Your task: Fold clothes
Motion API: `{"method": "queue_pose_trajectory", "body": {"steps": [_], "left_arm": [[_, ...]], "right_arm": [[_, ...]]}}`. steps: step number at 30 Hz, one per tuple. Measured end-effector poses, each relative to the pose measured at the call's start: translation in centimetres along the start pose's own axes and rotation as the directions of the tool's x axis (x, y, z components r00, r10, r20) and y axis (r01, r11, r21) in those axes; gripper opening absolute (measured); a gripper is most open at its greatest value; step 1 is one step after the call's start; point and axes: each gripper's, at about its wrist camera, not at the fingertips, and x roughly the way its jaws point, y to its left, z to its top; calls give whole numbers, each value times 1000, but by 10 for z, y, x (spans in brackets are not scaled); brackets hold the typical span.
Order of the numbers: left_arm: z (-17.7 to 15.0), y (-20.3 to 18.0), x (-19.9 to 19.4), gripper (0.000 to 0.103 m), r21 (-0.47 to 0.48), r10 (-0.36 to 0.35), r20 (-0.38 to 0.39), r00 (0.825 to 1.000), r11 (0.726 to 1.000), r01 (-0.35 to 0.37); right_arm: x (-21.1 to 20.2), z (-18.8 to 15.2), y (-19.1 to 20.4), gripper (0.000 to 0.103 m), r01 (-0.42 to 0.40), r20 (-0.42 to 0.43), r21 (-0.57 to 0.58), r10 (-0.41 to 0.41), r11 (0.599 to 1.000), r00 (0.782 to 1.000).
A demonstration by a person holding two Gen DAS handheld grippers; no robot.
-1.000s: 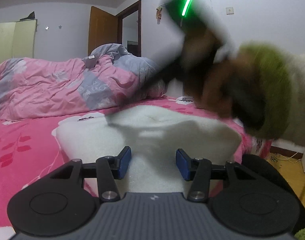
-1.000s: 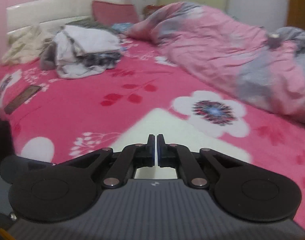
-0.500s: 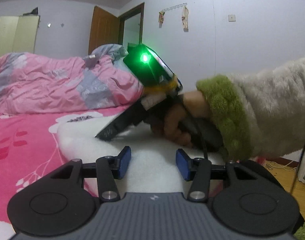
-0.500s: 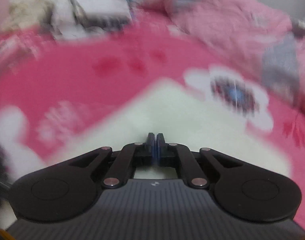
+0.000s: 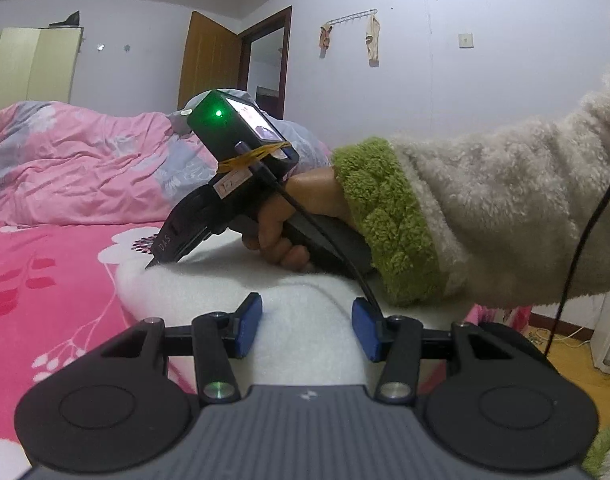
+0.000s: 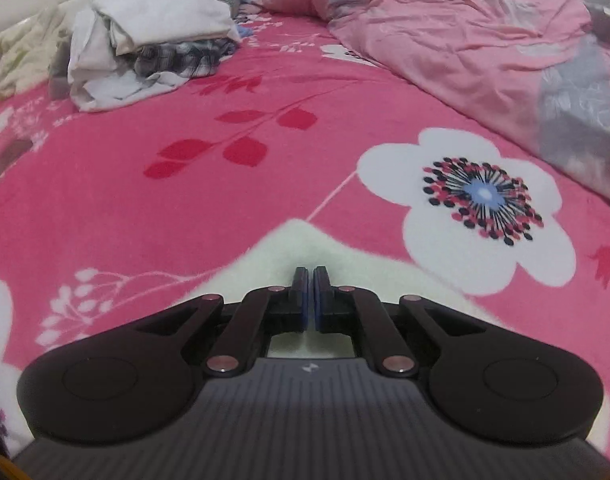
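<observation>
Lying flat on the bed, near its edge, a white fleecy garment is seen spread over the pink flowered bedspread. The left tongs are held just above the near part of the garment with their blue pads well apart and nothing between them. The right tongs are pressed together, only a thin slit being left between the pads, and their tip is set down at a far corner of the garment; whether a fold of the cloth is pinched in that slit cannot be told from either view. In the left wrist view the right tongs are seen angled down, tip on the garment's far edge, gripped by a hand in a cream fleece sleeve with a green cuff. A green light glows on the camera block mounted atop that tool. A rumpled pink and grey quilt is heaped on the far side of the bed, and a pile of white and checked clothes lies near the headboard.
</observation>
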Motion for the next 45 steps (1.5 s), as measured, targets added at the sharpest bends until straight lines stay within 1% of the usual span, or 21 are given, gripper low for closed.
{"method": "queue_pose_trajectory", "body": {"steps": [2,5,6,7,8,9,11,13,15,18,19,22,24,26,30,31,33,34,38,40,45], "left_arm": [[1,0,-1,50,-1,1,-6,1000,1000,-1],[2,-1,-1,50,-2,10,-15,1000,1000,-10],[3,-2,0,50,3,15,-20,1000,1000,-15],[5,-3,0,50,11,20,-23,1000,1000,-20],[6,-4,-1,50,21,24,-25,999,1000,-23],[10,-4,-3,50,15,22,-34,999,1000,-22],[15,0,-12,52,-20,9,-29,1000,1000,-9],[19,5,-23,52,-48,-7,-15,1000,999,7],[21,9,-35,52,-71,-23,-6,1000,997,23],[20,11,-43,52,-78,-38,-27,999,996,36],[18,11,-42,52,-79,-37,-43,998,996,34],[7,8,-33,51,-90,-21,-117,993,996,10],[4,4,-34,51,-78,-9,-125,992,997,-1],[2,1,-35,51,-67,-2,-128,992,998,-7],[-1,1,-36,51,-66,0,-142,990,998,-10],[-2,1,-36,51,-65,2,-149,989,998,-12],[-3,2,-32,51,-68,7,-172,985,998,-19],[-3,2,-32,51,-68,7,-178,984,998,-19],[-2,2,-37,51,-61,-1,-180,984,998,-10],[-4,2,-39,51,-48,6,-190,982,999,-15],[-8,4,-39,51,-60,3,-225,974,998,-17]], "right_arm": [[-3,3,5,0,8,14,-20,-8,1000,1000],[-12,9,10,2,-27,93,-36,30,999,995],[-8,10,10,2,-15,81,-33,18,999,997],[4,9,9,2,16,23,-33,-15,999,1000],[12,8,8,2,24,-5,-35,-24,999,1000],[11,9,8,2,22,-4,-38,-22,999,1000],[-5,10,7,2,31,29,-22,-30,999,999],[-33,5,6,3,28,83,28,-30,999,996],[-68,-4,8,3,1,147,56,-9,998,989],[-114,-20,22,3,-58,214,42,48,997,976],[-113,-29,28,3,-68,197,35,60,997,979],[-91,-62,49,2,-67,93,4,66,998,993],[-85,-82,57,1,-45,156,-9,46,999,987],[-92,-73,53,1,-48,142,59,39,997,989],[-120,-65,68,4,-46,181,33,40,998,983],[-127,-65,72,4,-67,195,28,60,997,979],[-113,-78,79,2,-57,142,7,55,998,988],[-110,-82,80,2,-54,134,9,52,999,990],[-114,-95,78,2,-67,169,53,58,996,984],[-115,-102,77,4,-75,187,75,60,994,981],[-120,-118,75,2,-95,230,129,63,987,971]]}}
